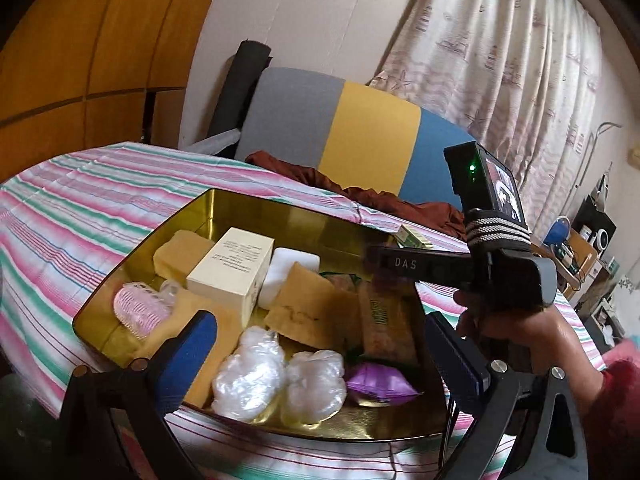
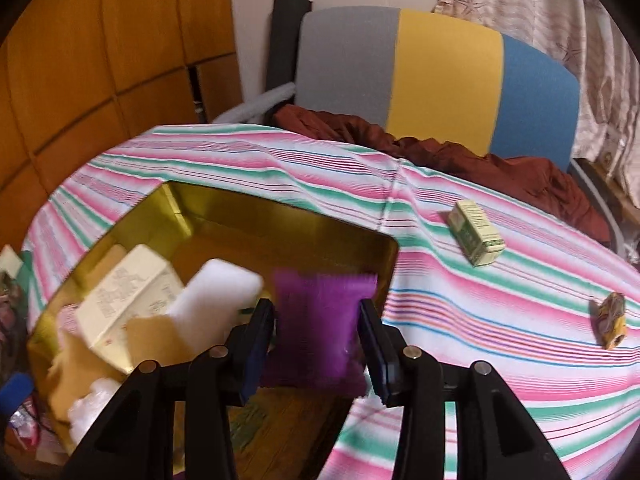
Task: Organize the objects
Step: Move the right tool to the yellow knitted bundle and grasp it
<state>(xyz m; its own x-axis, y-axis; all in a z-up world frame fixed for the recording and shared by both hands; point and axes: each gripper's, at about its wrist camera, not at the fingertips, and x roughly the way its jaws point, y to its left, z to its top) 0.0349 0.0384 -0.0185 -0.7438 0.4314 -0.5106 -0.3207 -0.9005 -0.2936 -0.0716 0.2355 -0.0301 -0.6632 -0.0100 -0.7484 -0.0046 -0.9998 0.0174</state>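
Observation:
A gold tin box (image 1: 120, 280) sits on the striped tablecloth and holds a cream carton (image 1: 230, 270), a white block (image 1: 288, 276), brown pouches, a pink roller (image 1: 140, 308), two clear plastic wads (image 1: 248, 376) and a purple packet (image 1: 376, 382). My left gripper (image 1: 320, 344) hovers open over the box's near side, empty. In the right wrist view a purple packet (image 2: 320, 328) is blurred between the fingers of my right gripper (image 2: 318, 328), over the gold box's right rim (image 2: 390, 248). I cannot tell whether the pads press it. A green-and-cream small box (image 2: 476, 236) and a crumpled yellow wrapper (image 2: 610, 320) lie on the cloth to the right.
The right hand-held gripper's body (image 1: 500, 264) crosses above the box's right edge in the left wrist view. A grey, yellow and blue chair back (image 2: 440, 72) with a dark red cloth (image 2: 460, 152) stands behind the table. A wooden cabinet (image 2: 100, 60) is at the left, curtains at the right.

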